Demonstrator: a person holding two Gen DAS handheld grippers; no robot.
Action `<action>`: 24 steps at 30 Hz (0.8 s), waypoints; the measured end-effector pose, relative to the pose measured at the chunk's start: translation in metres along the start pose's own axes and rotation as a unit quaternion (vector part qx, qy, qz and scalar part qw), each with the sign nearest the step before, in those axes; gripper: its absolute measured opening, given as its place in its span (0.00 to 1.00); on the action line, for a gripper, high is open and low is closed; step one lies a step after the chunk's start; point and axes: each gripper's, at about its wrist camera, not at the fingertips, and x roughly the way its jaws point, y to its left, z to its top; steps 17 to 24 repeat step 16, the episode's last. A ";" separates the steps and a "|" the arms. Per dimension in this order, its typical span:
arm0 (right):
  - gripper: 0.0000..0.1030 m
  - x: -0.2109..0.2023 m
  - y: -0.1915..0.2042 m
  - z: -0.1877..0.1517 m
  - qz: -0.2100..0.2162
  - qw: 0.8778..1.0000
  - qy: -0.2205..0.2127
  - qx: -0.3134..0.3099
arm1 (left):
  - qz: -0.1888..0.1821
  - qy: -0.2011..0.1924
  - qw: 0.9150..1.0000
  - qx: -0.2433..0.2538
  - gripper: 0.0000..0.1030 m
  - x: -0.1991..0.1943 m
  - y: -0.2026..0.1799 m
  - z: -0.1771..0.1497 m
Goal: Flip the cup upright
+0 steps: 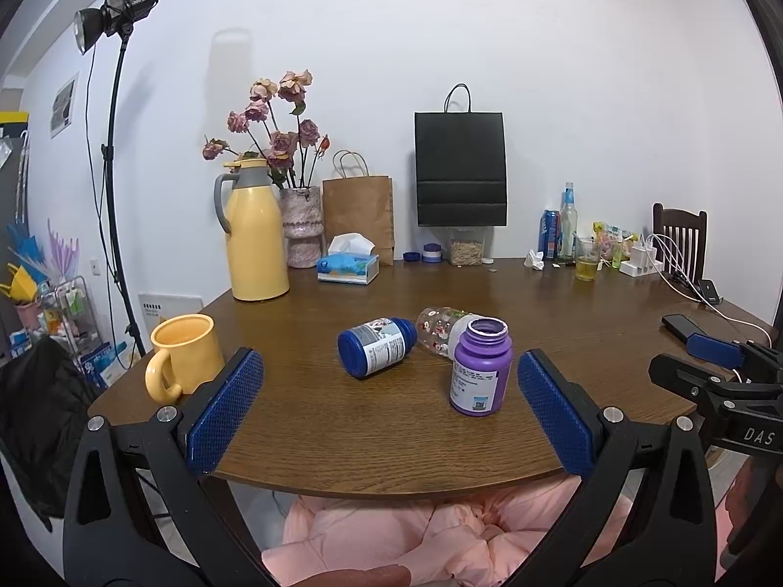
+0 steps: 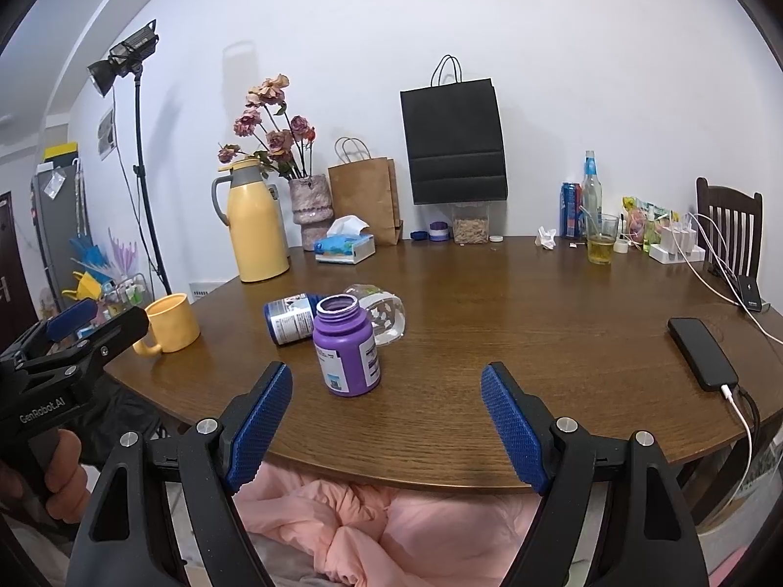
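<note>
Now both claws, left claw [image 1: 389,406] and right claw [image 2: 386,423], hover wide apart and empty at the brown wooden counter [image 1: 391,440] edge; the clear floral-printed glass cup [image 1: 440,330] lies sideways behind the purple bottle [image 1: 480,374].

Wooden table [image 1: 391,430] with mug [image 1: 183,357], bottles, thermos [image 1: 257,235], phone [image 2: 702,353].

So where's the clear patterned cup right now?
The clear patterned cup lies on its side mid-table, just behind the upright purple bottle and right of the toppled blue bottle.
</note>
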 end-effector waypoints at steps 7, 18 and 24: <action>0.81 0.001 0.001 -0.001 0.000 1.000 0.000 0.000 | 0.000 0.001 1.000 0.000 1.00 0.000 0.000 0.000; 0.81 0.001 0.001 -0.001 0.000 1.000 -0.001 0.000 | 0.001 -0.002 1.000 0.000 1.00 0.001 0.001 0.001; 0.81 0.001 0.001 -0.001 0.000 1.000 -0.001 0.000 | 0.001 -0.002 1.000 0.000 1.00 0.001 0.001 0.001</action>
